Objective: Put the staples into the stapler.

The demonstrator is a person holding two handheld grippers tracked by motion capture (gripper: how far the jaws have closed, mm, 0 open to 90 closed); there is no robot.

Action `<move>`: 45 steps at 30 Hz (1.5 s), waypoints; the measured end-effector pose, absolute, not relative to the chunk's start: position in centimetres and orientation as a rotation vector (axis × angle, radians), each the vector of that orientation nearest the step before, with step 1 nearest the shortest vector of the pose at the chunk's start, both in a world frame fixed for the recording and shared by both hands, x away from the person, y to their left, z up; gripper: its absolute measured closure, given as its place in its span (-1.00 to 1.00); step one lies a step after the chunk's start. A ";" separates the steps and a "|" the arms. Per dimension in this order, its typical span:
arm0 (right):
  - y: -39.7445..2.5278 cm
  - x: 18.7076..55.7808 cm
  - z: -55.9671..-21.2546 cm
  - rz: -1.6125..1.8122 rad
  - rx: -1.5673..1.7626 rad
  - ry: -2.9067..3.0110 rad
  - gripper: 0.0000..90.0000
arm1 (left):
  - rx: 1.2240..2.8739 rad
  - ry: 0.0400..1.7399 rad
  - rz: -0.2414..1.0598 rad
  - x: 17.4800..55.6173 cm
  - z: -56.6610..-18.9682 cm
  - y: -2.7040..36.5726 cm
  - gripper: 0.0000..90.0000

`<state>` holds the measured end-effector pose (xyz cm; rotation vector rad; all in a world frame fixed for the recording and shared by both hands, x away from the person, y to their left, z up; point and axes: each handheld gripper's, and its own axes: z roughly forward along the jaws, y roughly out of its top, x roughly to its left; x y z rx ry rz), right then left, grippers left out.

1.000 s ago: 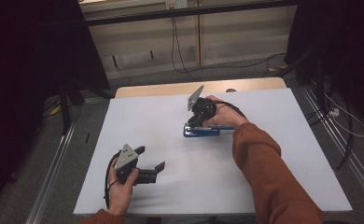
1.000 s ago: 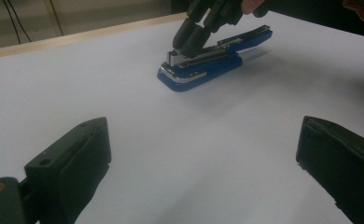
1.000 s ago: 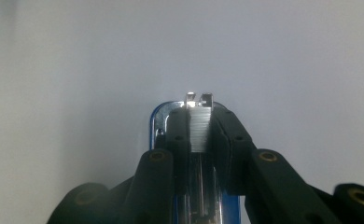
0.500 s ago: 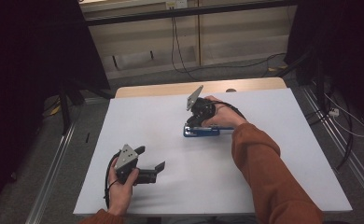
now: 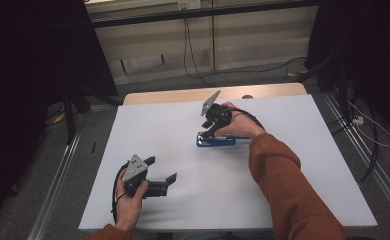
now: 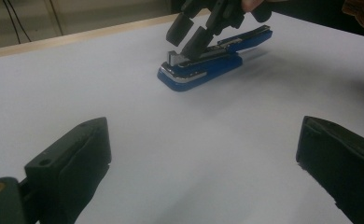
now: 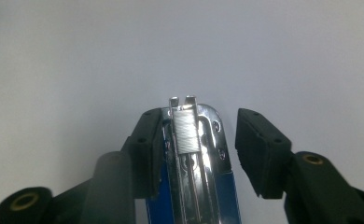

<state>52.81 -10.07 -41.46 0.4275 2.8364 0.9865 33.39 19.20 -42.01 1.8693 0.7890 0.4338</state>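
Note:
A blue stapler [image 5: 215, 141] lies on the white table top [image 5: 293, 165], a little beyond its middle. Its chrome front end [image 7: 189, 140] shows a bare channel holding a strip of staples. My right gripper [image 5: 204, 133] points down over that front end, open, with one jaw on each side. In the right gripper view the left jaw lies against the stapler [image 7: 215, 135] and the right jaw stands apart from it. From the left gripper view, the right gripper [image 6: 194, 32] sits atop the stapler [image 6: 203, 70]. My left gripper [image 5: 161, 169] rests open near the front left, nothing between its jaws [image 6: 203, 163].
A wooden strip [image 5: 183, 95] borders the table's far edge. Metal rails [image 5: 58, 170] run along both sides on the floor, with cables [image 5: 368, 135] trailing at the right. The person's orange sleeve [image 5: 288, 190] crosses the right front of the table.

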 end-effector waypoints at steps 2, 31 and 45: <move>-10.4 52.8 -41.5 1.001 0.472 2.816 -0.05 | 1.867 0.792 0.431 33.4 -42.0 19.2 -0.92; -15.4 49.4 -40.9 1.156 0.787 2.556 -0.72 | 1.873 0.796 0.432 33.4 -42.0 19.2 -0.93; -17.9 47.6 -40.2 1.164 0.860 2.450 -0.59 | 1.872 0.797 0.432 33.4 -42.1 19.2 -0.93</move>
